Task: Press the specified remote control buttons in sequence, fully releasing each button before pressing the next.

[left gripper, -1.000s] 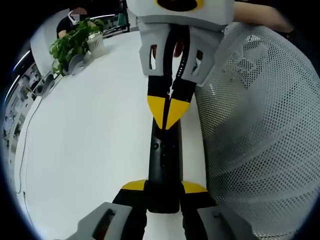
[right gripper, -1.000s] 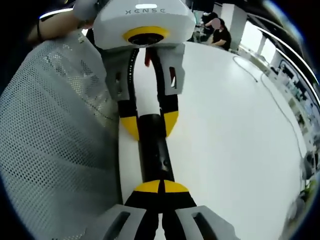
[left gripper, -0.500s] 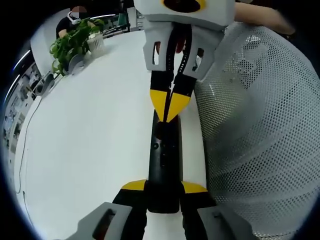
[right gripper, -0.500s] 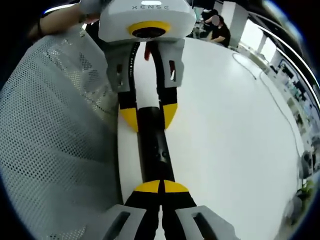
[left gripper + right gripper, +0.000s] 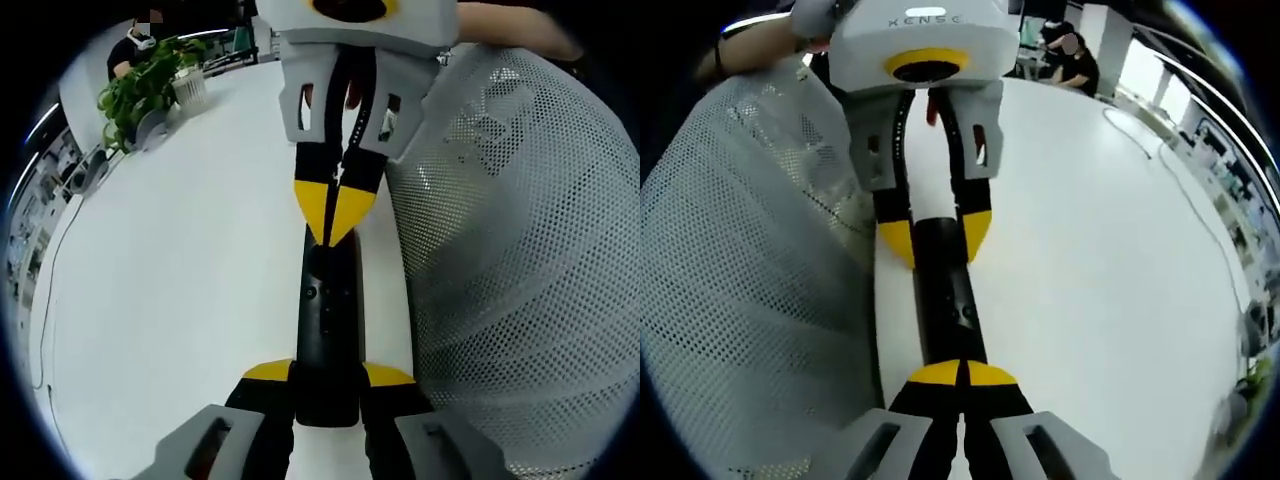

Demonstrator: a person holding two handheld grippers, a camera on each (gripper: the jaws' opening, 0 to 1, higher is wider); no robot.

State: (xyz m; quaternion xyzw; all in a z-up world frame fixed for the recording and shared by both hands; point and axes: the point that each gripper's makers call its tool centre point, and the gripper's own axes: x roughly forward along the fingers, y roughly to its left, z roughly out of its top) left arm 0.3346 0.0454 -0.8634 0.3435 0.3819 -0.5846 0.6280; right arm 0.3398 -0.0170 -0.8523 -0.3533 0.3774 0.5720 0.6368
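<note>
A long black remote (image 5: 327,330) lies lengthwise over the white table (image 5: 180,250), with small buttons on its top face. My left gripper (image 5: 328,375) is shut on the remote's near end, one yellow tip on each side. My right gripper (image 5: 335,228) reaches in from the top, shut, with its yellow tips together over the remote's far end. In the right gripper view, my right gripper (image 5: 960,373) is shut with its tips at one end of the remote (image 5: 948,310). The left gripper (image 5: 937,238) clamps the other end.
White mesh fabric (image 5: 510,250) bulges close along one side of the remote, also in the right gripper view (image 5: 750,280). A potted plant (image 5: 150,85) stands at the table's far edge. A cable (image 5: 1200,210) runs over the table (image 5: 1090,250). A person (image 5: 1075,60) sits far off.
My right gripper's shut tips have drawn back slightly along the remote toward its end. The left gripper's hold is unchanged.
</note>
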